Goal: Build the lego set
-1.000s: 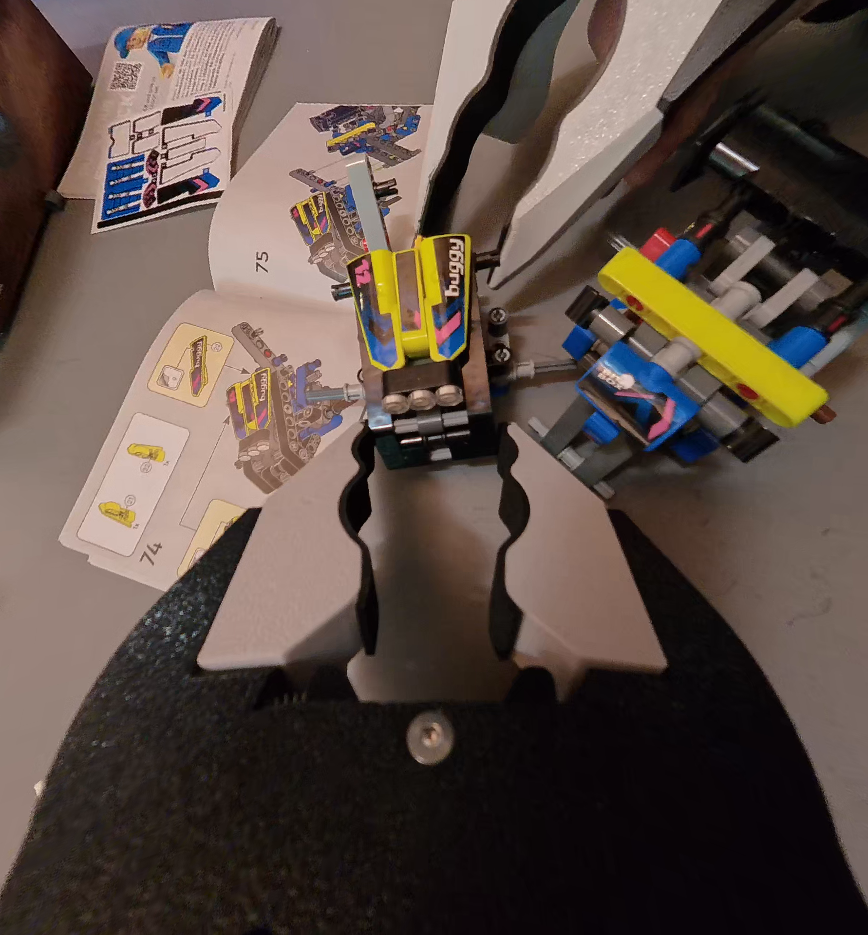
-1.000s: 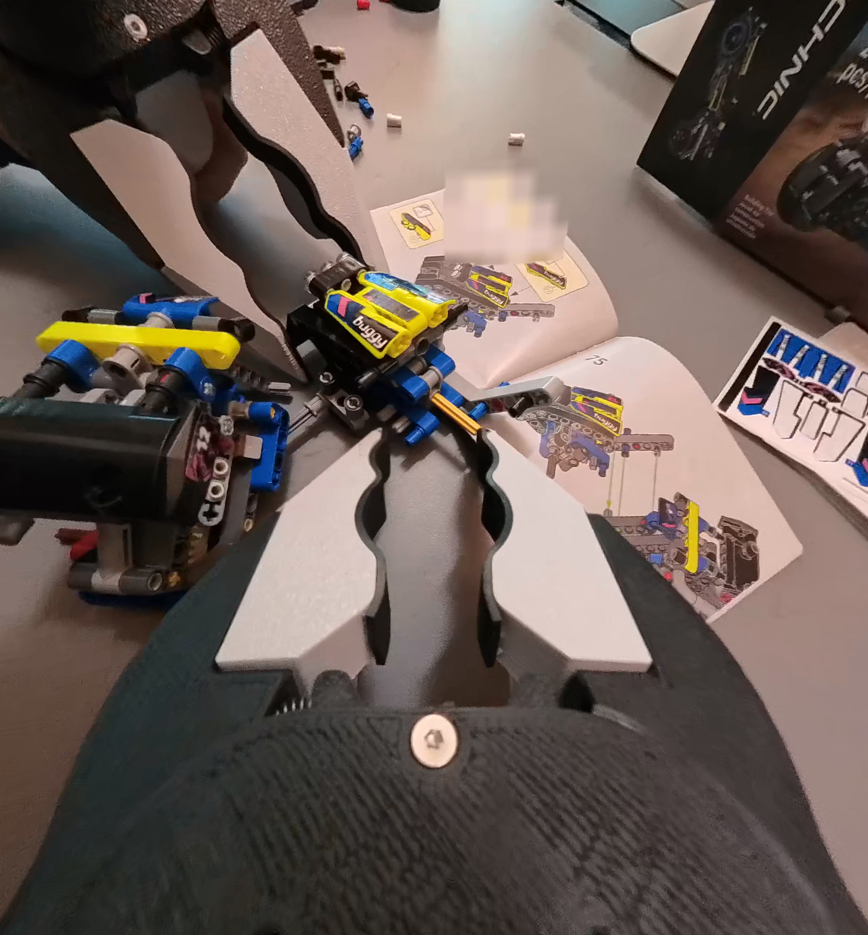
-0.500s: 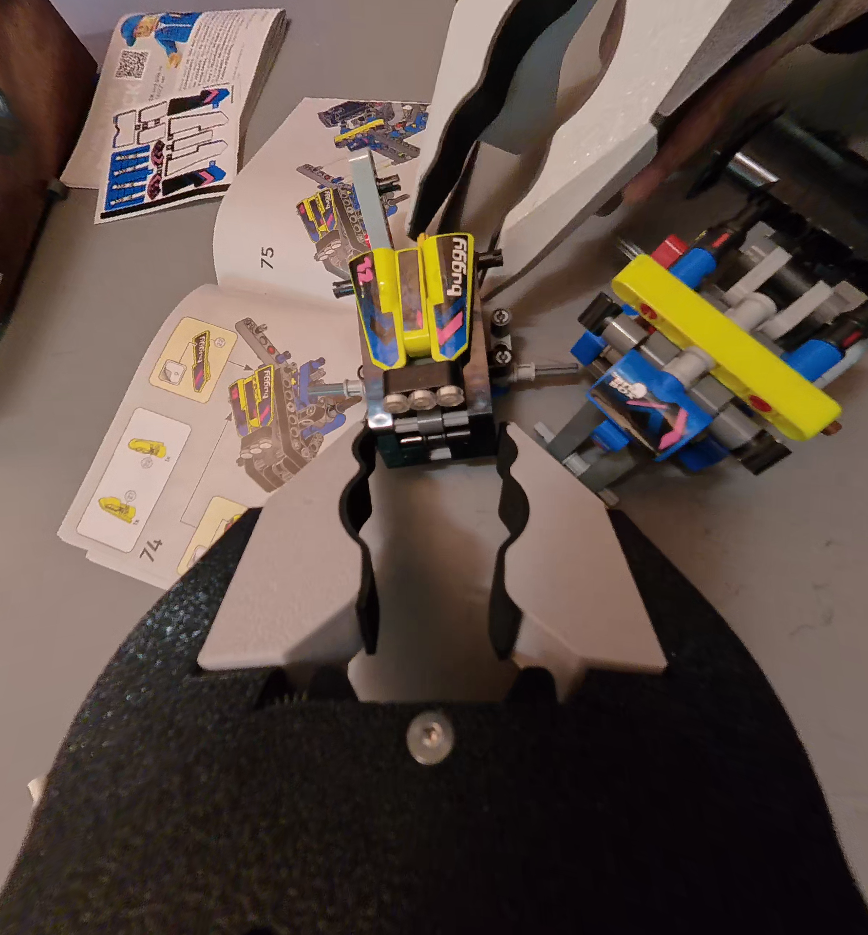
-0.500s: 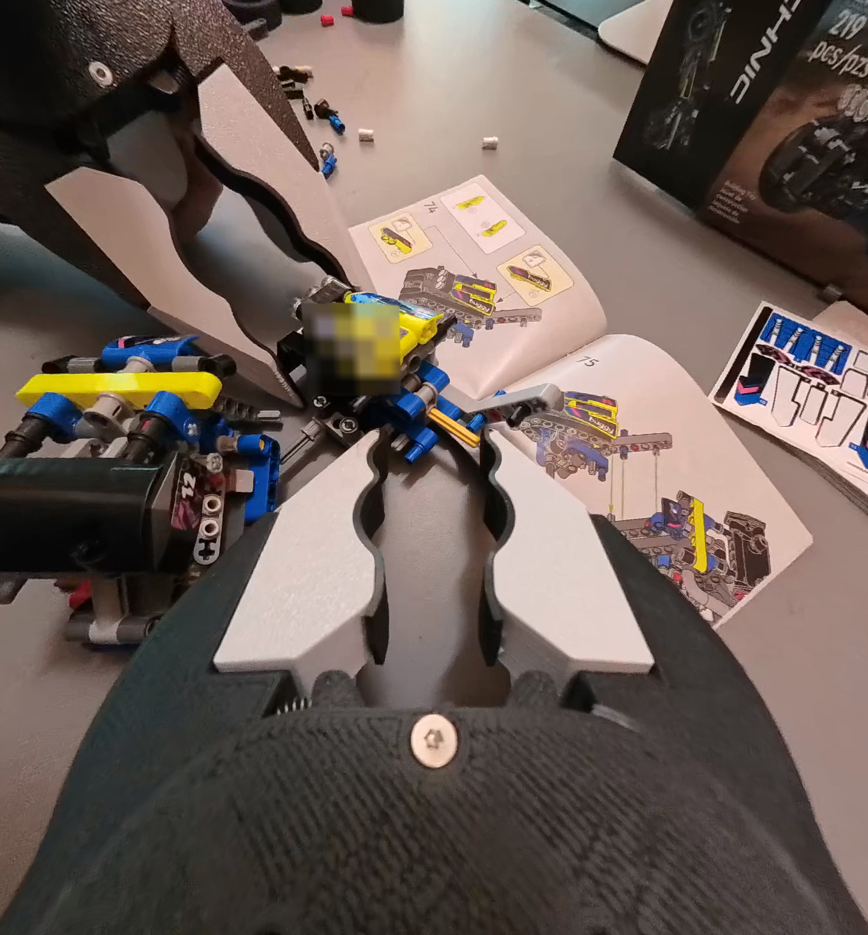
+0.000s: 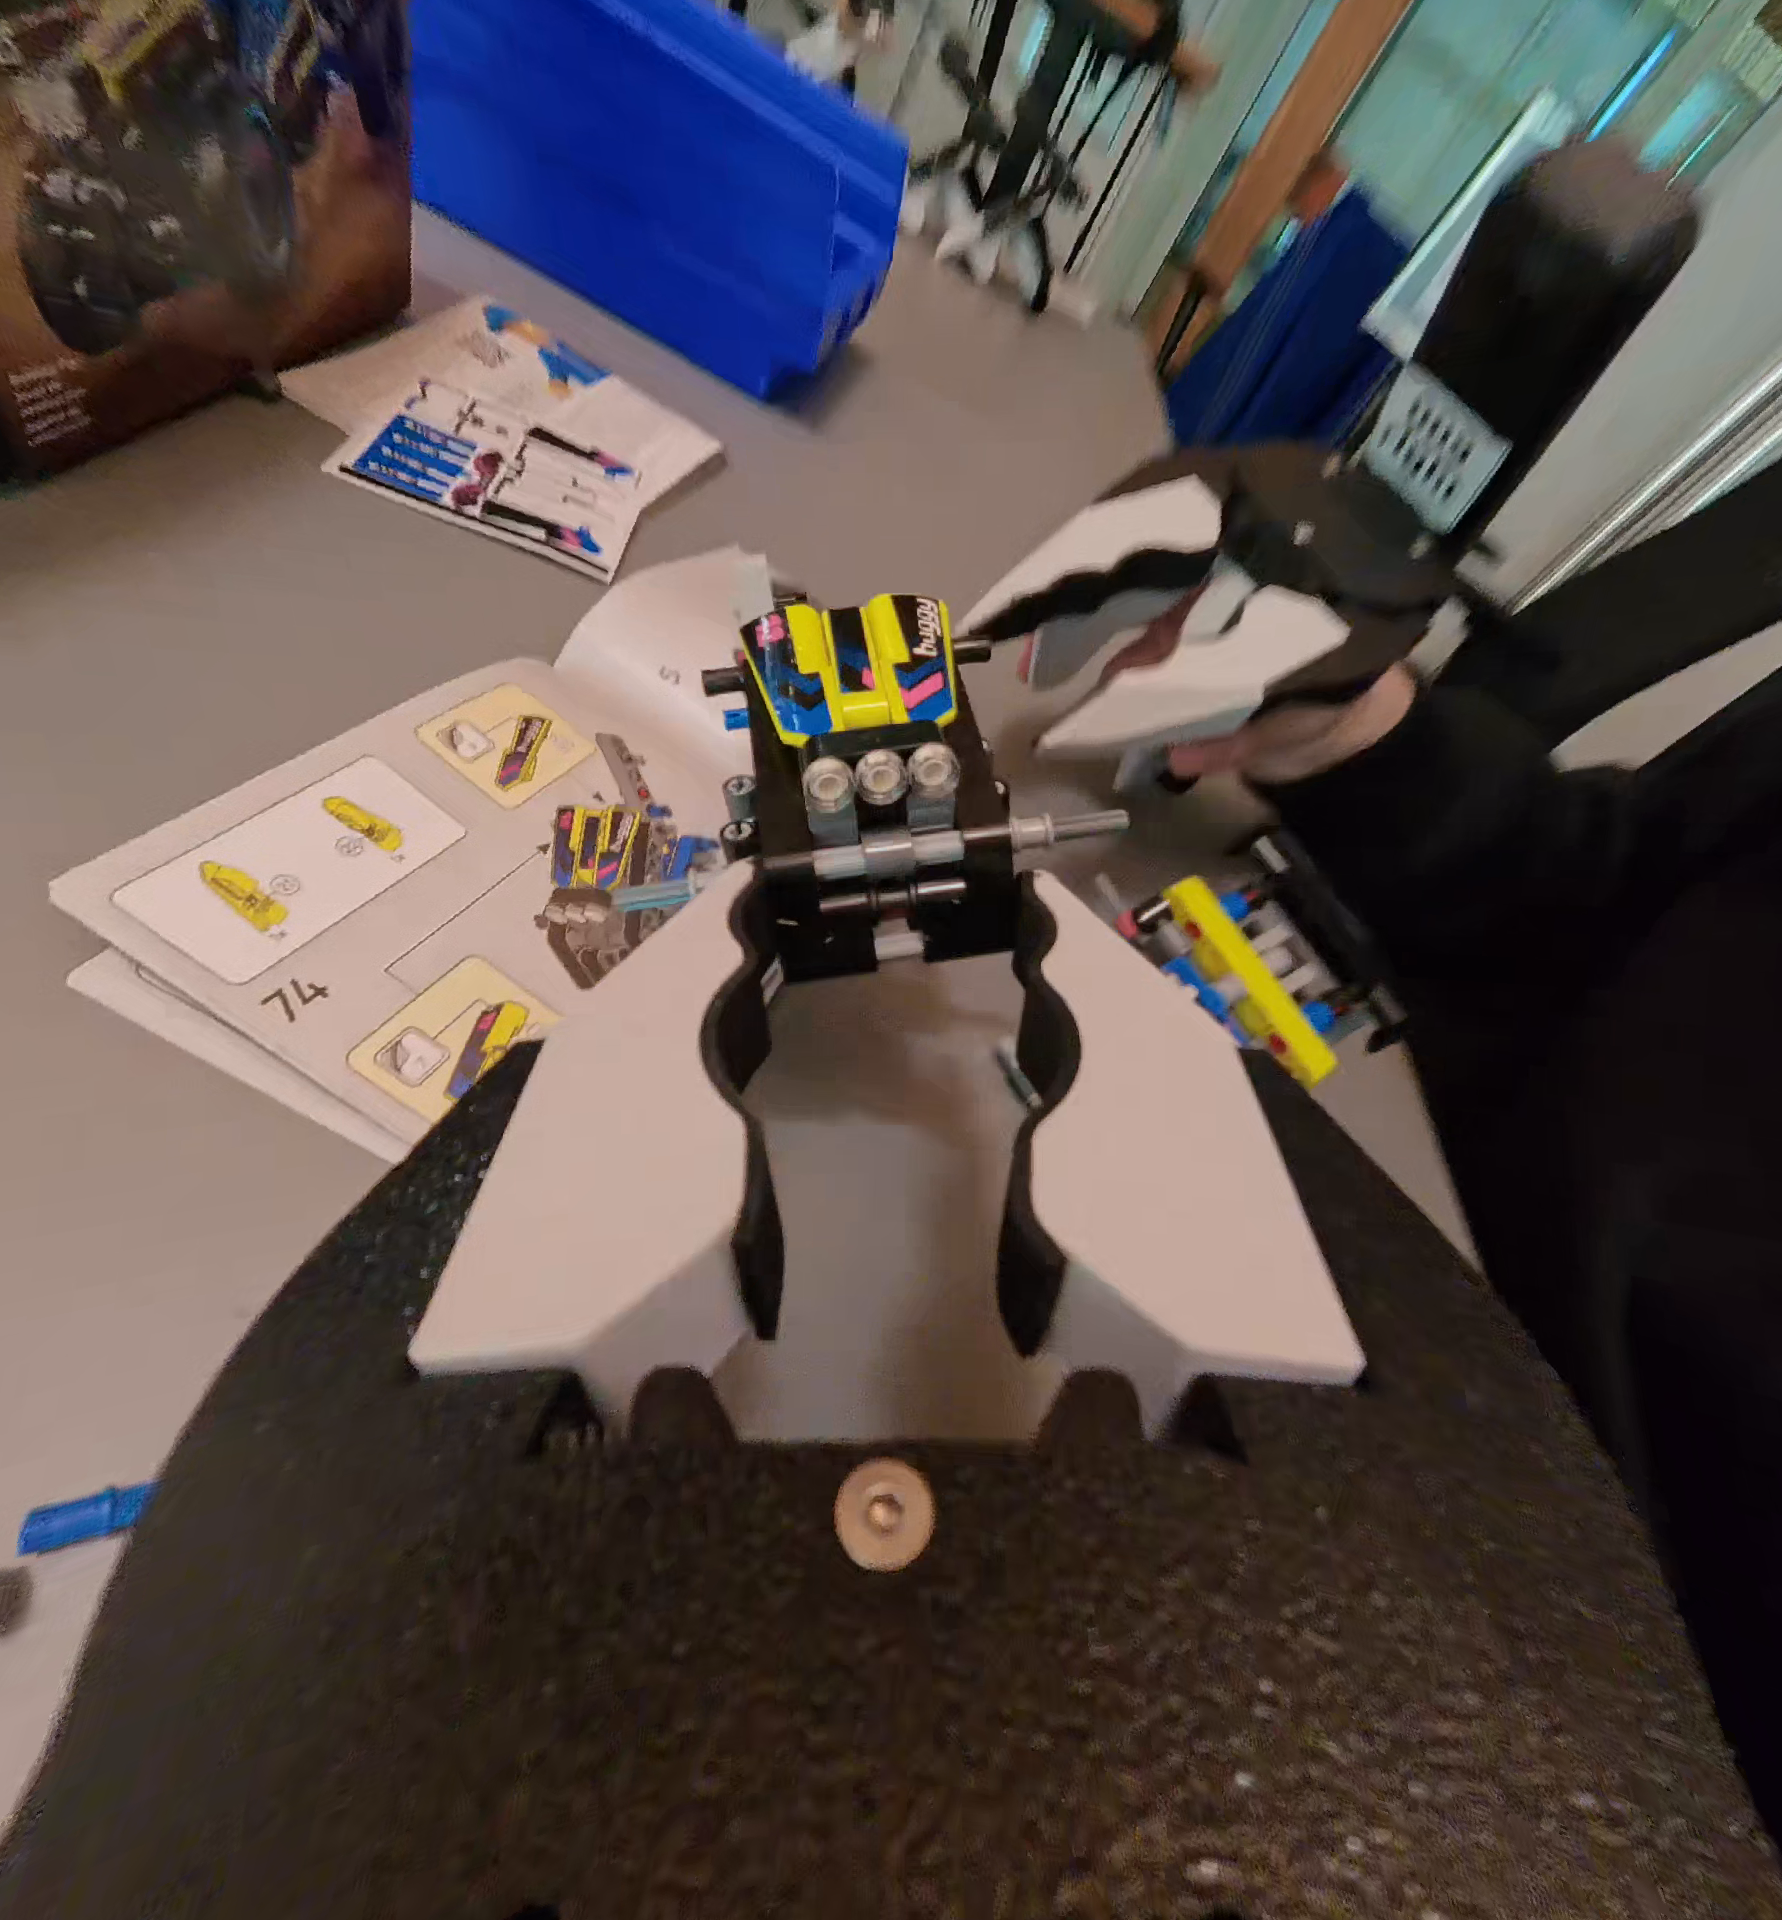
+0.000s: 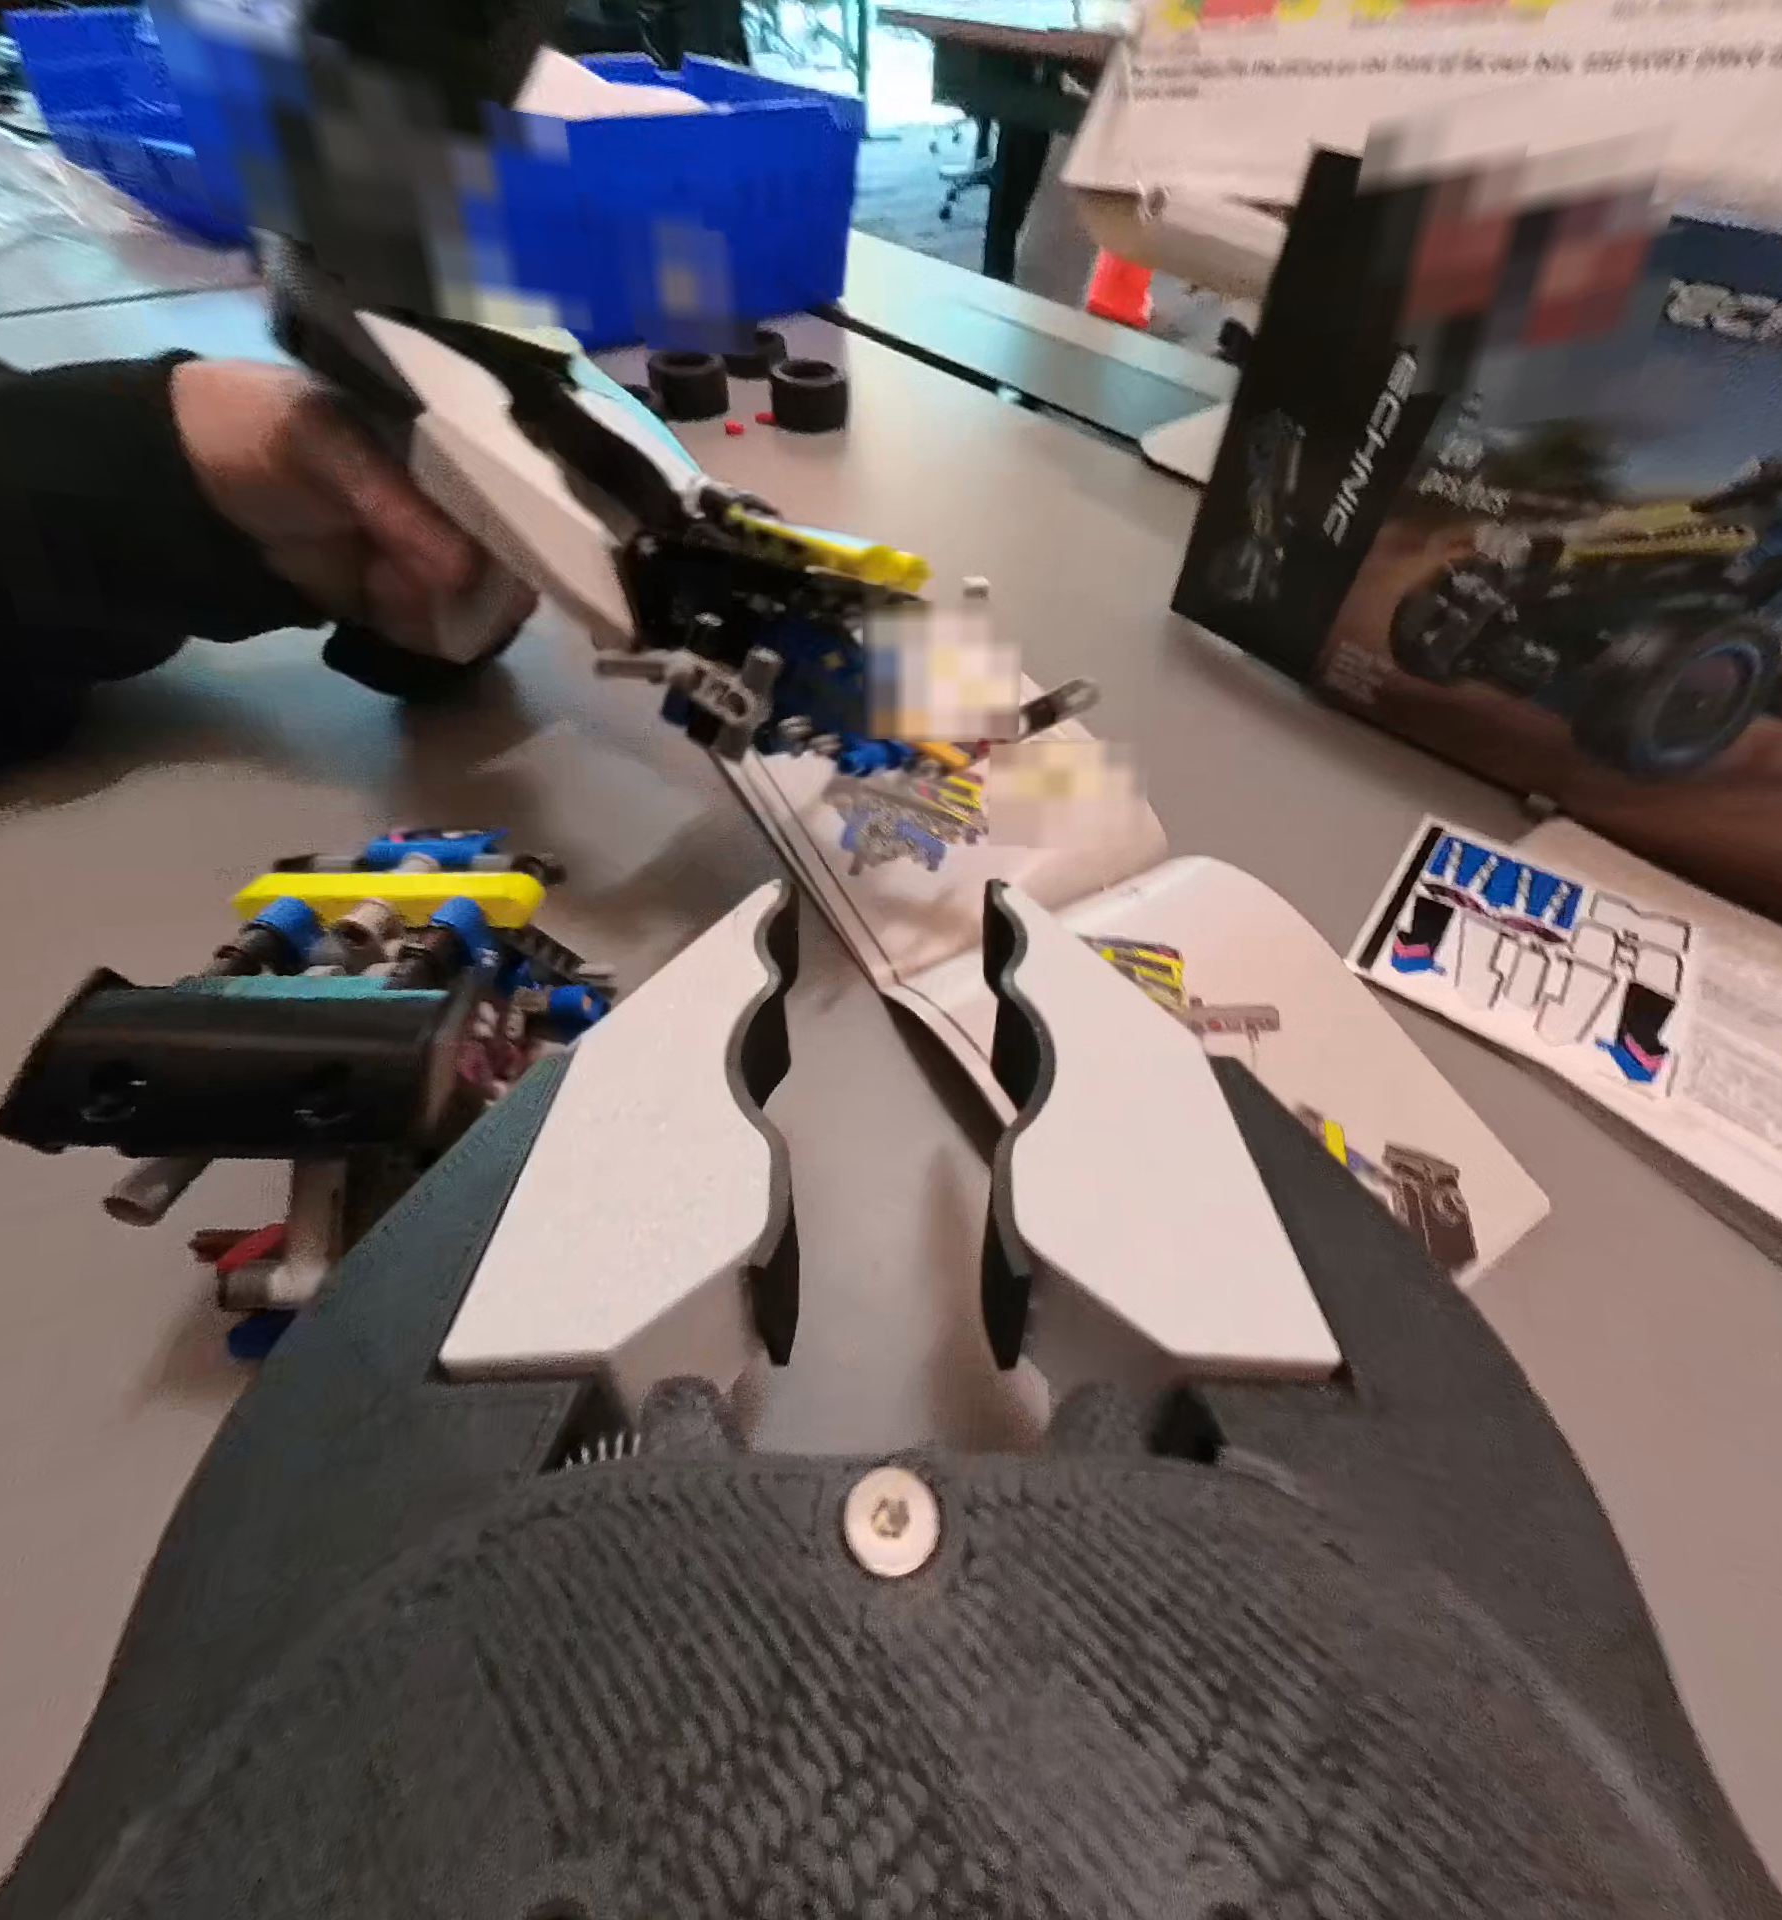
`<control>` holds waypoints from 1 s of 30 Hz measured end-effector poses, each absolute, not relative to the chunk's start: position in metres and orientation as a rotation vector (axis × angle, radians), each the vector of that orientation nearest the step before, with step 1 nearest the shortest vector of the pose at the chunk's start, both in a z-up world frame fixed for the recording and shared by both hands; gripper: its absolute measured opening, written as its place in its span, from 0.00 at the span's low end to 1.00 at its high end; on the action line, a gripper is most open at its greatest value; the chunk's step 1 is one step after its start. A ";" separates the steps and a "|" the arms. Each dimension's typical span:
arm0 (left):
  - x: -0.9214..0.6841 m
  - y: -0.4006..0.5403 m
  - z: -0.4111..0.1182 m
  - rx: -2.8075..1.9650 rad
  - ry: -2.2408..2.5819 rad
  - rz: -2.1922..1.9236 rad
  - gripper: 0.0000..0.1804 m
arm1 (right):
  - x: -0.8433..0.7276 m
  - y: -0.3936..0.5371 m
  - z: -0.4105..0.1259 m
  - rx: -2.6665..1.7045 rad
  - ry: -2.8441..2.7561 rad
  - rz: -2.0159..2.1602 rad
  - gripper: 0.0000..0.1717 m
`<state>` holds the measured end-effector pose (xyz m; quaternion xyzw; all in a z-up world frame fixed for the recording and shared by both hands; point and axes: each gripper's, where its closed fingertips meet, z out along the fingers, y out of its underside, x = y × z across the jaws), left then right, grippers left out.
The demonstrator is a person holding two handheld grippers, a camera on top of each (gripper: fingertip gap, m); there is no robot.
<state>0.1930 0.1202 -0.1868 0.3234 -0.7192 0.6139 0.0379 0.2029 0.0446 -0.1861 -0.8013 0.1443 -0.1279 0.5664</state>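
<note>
Buggy front section (image 5: pixel 871 790), a black brick-built block with a yellow, blue and pink stickered hood, sat clamped at the tips of our left gripper (image 5: pixel 882 930); both pads pressed on its black sides, and in the right wrist view the block hung clear above the grey table (image 6: pixel 1230 665). We judged the hold was taken low on the block so that the hood, the three clear studs and the grey axle (image 5: pixel 1058 828) sticking out to one side remained exposed.

Our right gripper (image 6: pixel 889 940) was released and bare, its fingers (image 6: pixel 679 1091) standing apart over the fold of the open instruction booklet (image 5: pixel 347 873), well short of the lifted block. From the left wrist view the same tool showed off to the right, in a sleeved hand (image 5: pixel 1313 727).

On the table just left of the right gripper lay a second sub-assembly (image 6: pixel 347 997), black and blue with a yellow beam across its top, apparently set down within easy reach. A sticker sheet (image 6: pixel 1521 945) lay beyond the booklet, with the product box (image 6: pixel 1552 499) standing behind it. Loose black tyres (image 6: pixel 752 384) and blue bins (image 6: pixel 658 197) occupied the far side.
</note>
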 end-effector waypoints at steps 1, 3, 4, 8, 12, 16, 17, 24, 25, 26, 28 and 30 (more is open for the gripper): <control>0.193 0.123 -0.181 0.993 -2.144 1.918 0.24 | 0.199 0.048 -0.181 -1.870 0.310 -0.312 0.20; 0.190 0.124 -0.166 0.956 -2.048 1.979 0.24 | 0.196 0.053 -0.170 -1.836 0.249 -0.382 0.20; 0.187 0.123 -0.156 0.931 -1.999 2.010 0.24 | 0.195 0.055 -0.164 -1.820 0.226 -0.428 0.21; 0.169 0.118 -0.118 0.788 -1.801 2.103 0.24 | 0.190 0.063 -0.133 -1.718 0.106 -0.596 0.24; 0.158 0.114 -0.102 0.740 -1.749 2.127 0.24 | 0.176 0.070 -0.100 -1.604 -0.019 -0.712 0.24; 0.151 0.112 -0.090 0.734 -1.620 2.122 0.24 | 0.172 0.074 -0.090 -1.595 -0.057 -0.773 0.19; 0.150 0.111 -0.090 0.730 -1.590 2.109 0.24 | 0.169 0.074 -0.087 -1.580 -0.071 -0.777 0.17; 0.150 0.126 -0.083 0.711 -1.439 2.134 0.24 | 0.162 0.075 -0.075 -1.557 -0.100 -0.820 0.16; 0.149 0.128 -0.081 0.709 -1.432 2.142 0.24 | 0.163 0.075 -0.076 -1.566 -0.103 -0.835 0.16; 0.149 0.128 -0.080 0.704 -1.433 2.149 0.24 | 0.164 0.075 -0.078 -1.572 -0.109 -0.844 0.17; 0.146 0.128 -0.077 0.690 -1.455 2.152 0.24 | 0.161 0.077 -0.077 -1.560 -0.125 -0.842 0.17; 0.145 0.125 -0.079 0.699 -1.486 2.139 0.24 | 0.160 0.079 -0.076 -1.548 -0.128 -0.843 0.17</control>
